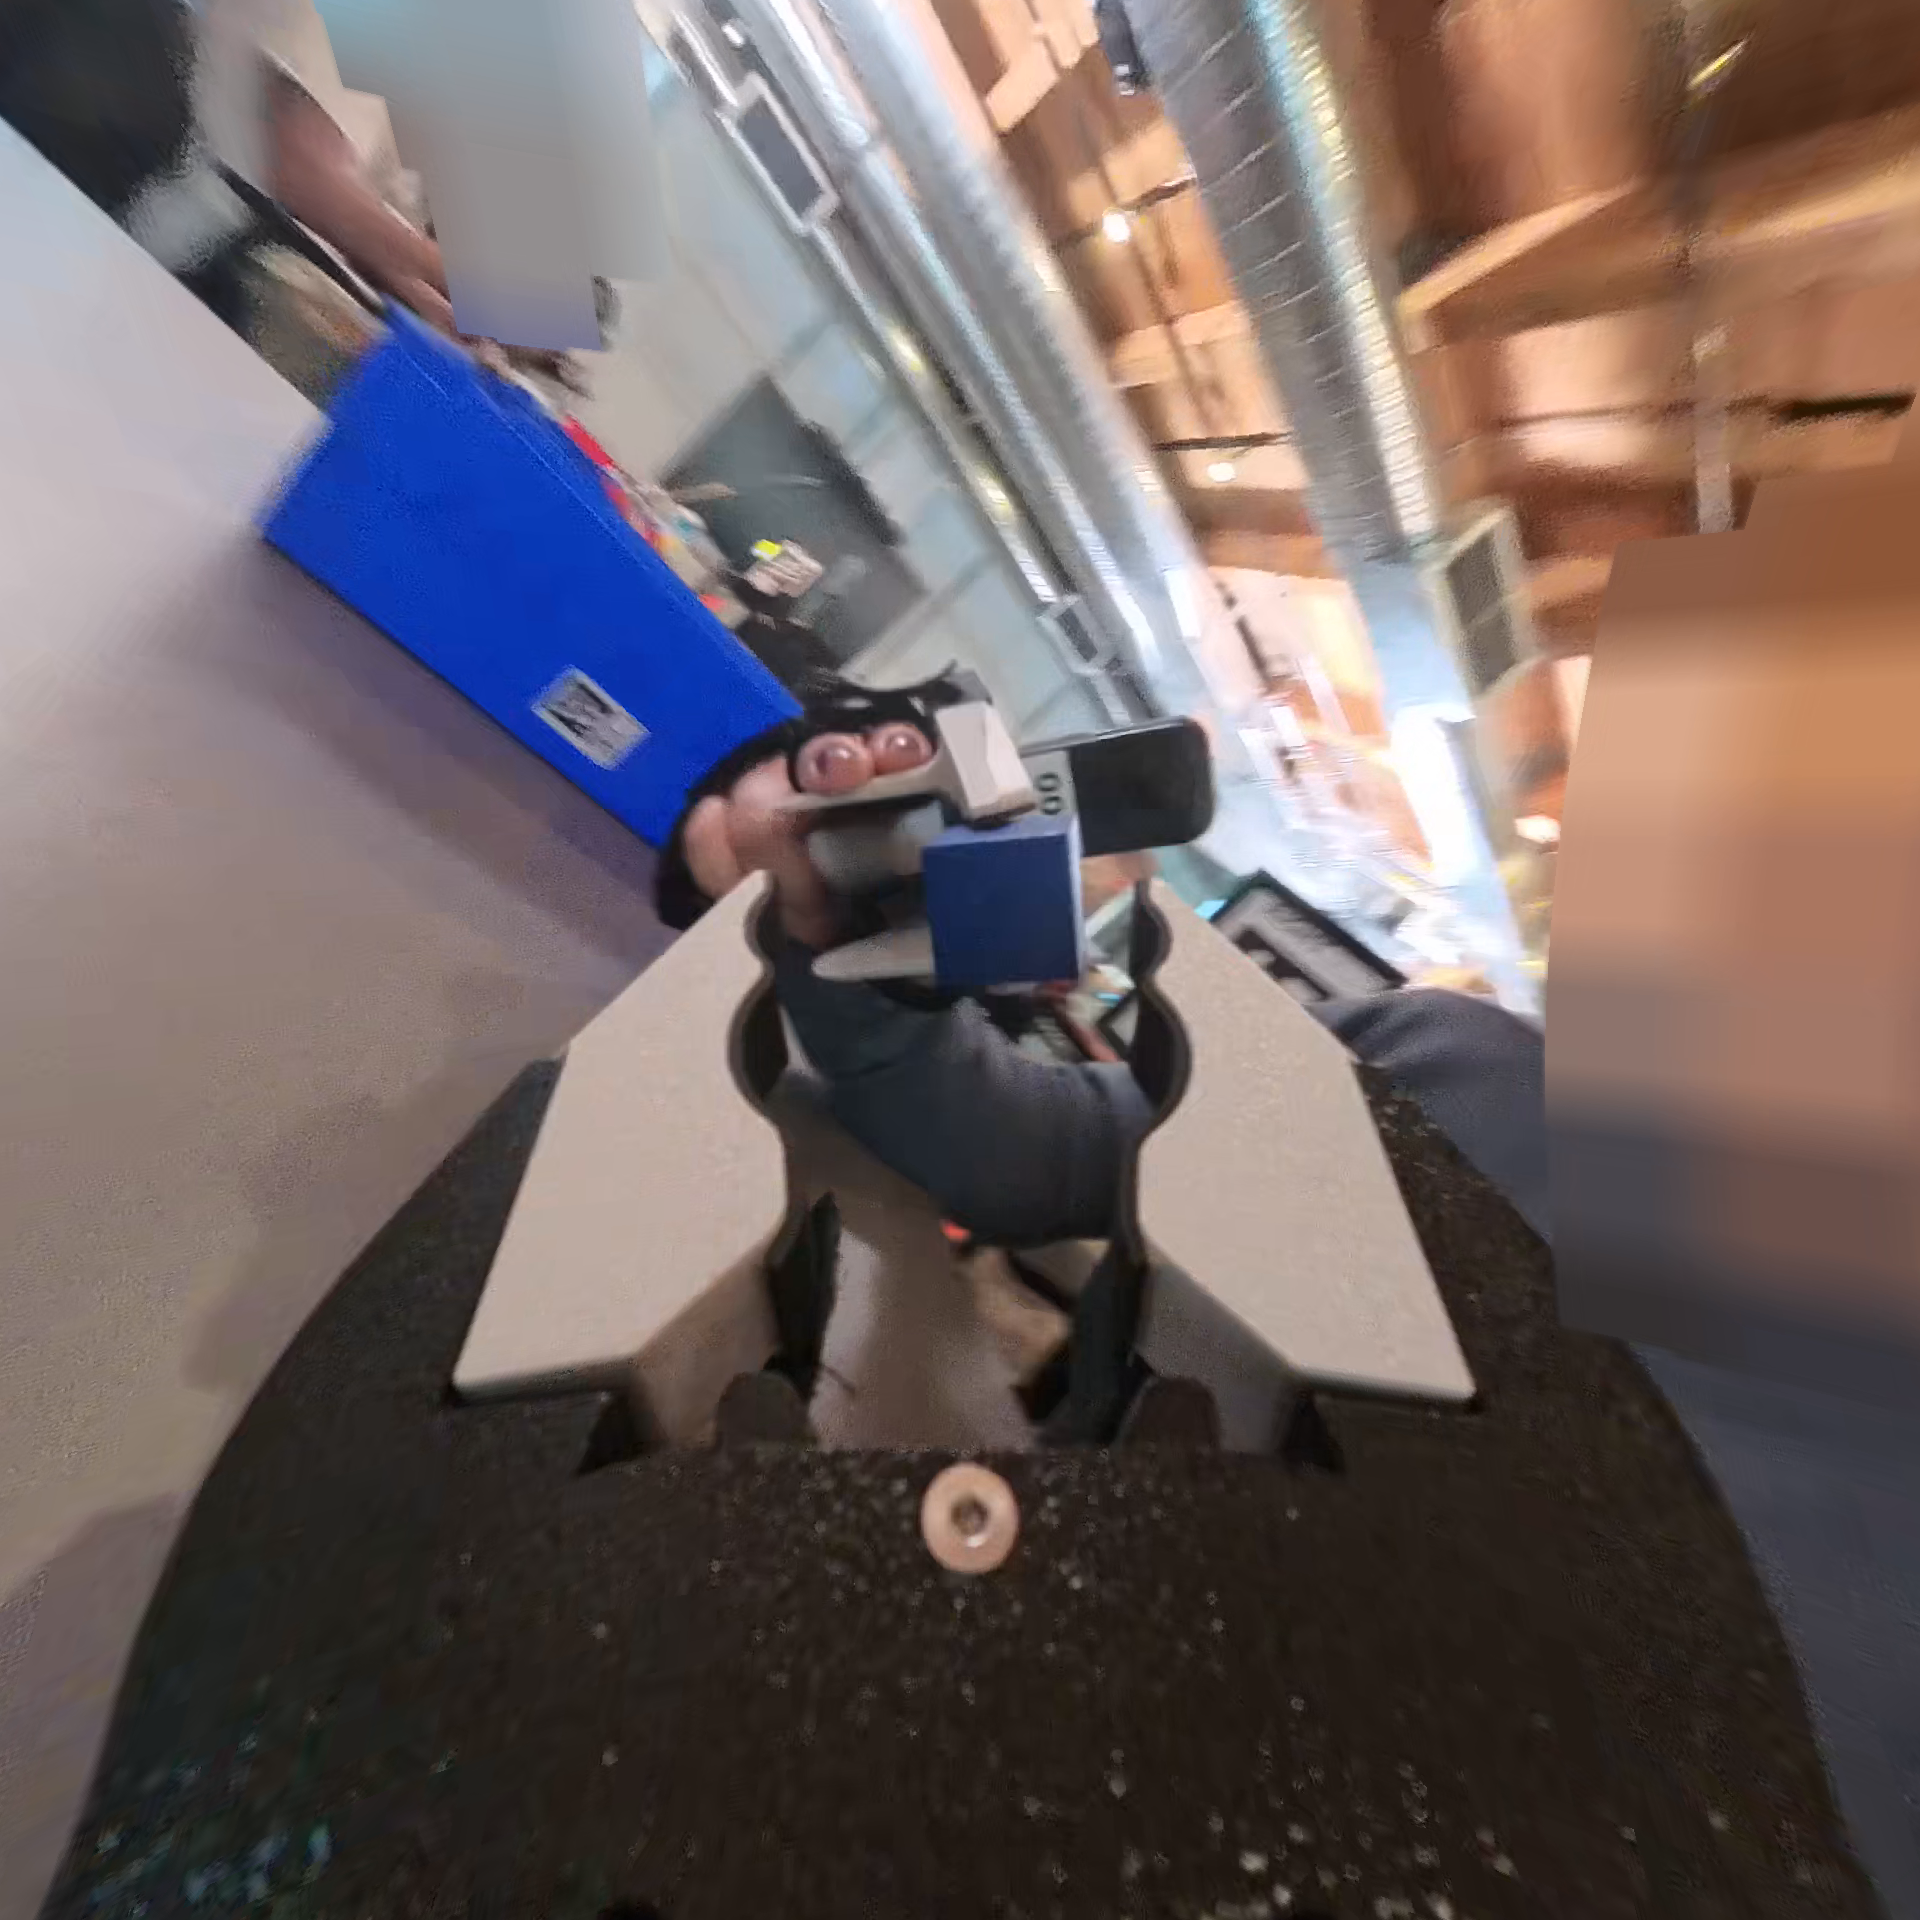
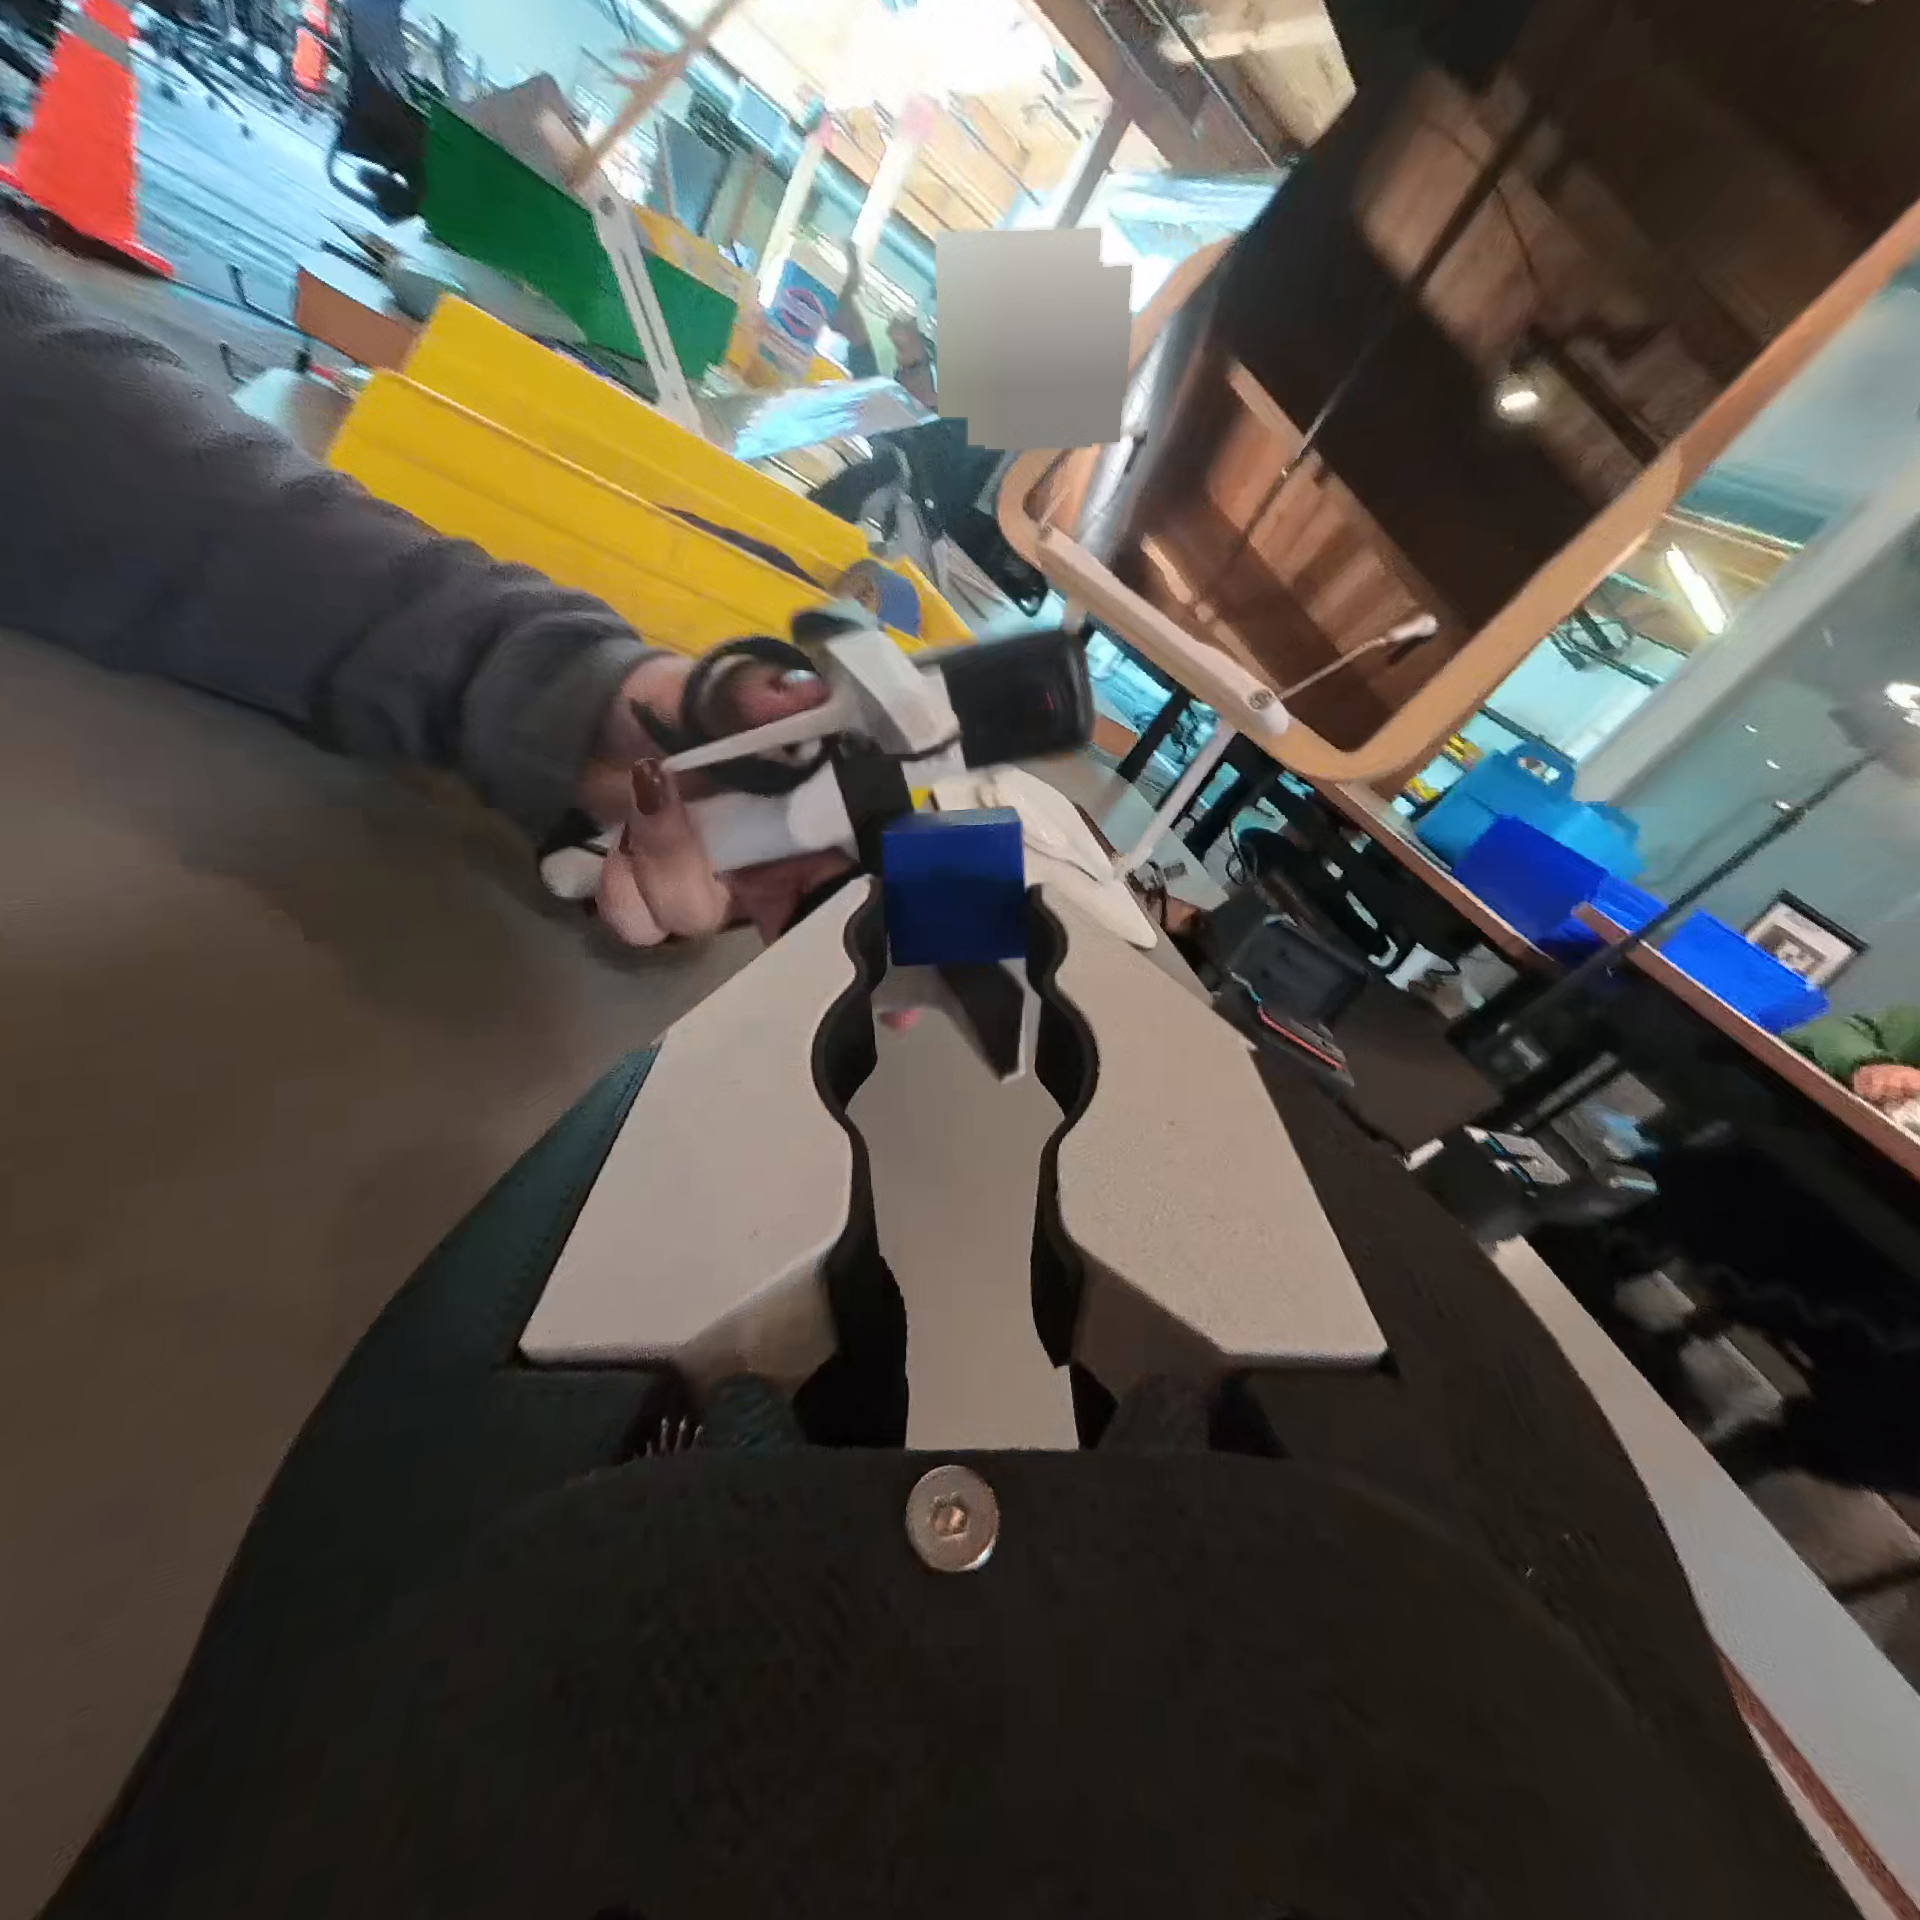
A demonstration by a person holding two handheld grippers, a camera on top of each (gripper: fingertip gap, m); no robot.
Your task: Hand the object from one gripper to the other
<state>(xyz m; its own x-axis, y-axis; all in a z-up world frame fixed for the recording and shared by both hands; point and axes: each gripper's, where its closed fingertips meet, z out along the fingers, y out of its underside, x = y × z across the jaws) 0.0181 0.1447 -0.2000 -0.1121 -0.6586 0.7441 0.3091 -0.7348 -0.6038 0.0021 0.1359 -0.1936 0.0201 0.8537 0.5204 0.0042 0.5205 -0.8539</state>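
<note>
A small blue cube (image 2: 951,888) sits clamped between the fingertips of my right gripper (image 2: 951,920), which is shut on it and holds it in the air. In the left wrist view the cube (image 1: 1003,904) lies level with the tips of my left gripper (image 1: 951,914), nearer the right fingertip and touching neither. The left gripper is open wide and empty. The right gripper's grey fingers (image 1: 977,769) pinch the cube from above and below, at right angles to my left fingers. A hand holds each gripper.
A blue bin (image 1: 499,561) stands on the white table (image 1: 156,831) to the left. Yellow bins (image 2: 582,499), an orange cone (image 2: 83,135) and a green board (image 2: 561,249) are behind. A grey sleeve (image 2: 260,582) reaches in from the left. More blue bins (image 2: 1662,914) are at the right.
</note>
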